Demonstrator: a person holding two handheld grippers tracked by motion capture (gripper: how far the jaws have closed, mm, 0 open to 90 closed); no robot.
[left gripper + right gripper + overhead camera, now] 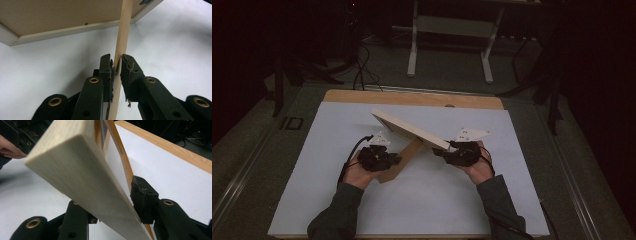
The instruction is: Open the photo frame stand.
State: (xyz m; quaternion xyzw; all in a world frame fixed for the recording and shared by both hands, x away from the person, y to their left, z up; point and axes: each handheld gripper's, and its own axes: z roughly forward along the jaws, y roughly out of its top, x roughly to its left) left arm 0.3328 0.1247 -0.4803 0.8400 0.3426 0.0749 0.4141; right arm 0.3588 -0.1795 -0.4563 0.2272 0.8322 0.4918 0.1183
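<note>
Picture frame (409, 128) tilted above the table (312, 165), clenched by right hand-held gripper (451, 148); stand flap (122, 45) pinched by left hand-held gripper (116, 65), pad contact clear in its view.

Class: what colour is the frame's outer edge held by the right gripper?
Pale, light wood, clearest in the right gripper view.

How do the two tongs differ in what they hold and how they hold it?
The left tongs pinch a thin flat strut edge-on, jaws nearly together; the right tongs clamp the thick pale frame, jaws wider apart. In the high view the left tongs sit low near the strut's lower end; the right tongs grip the frame at its near corner. Both are shut on a part of the same picture frame, above the white table cover.
</note>
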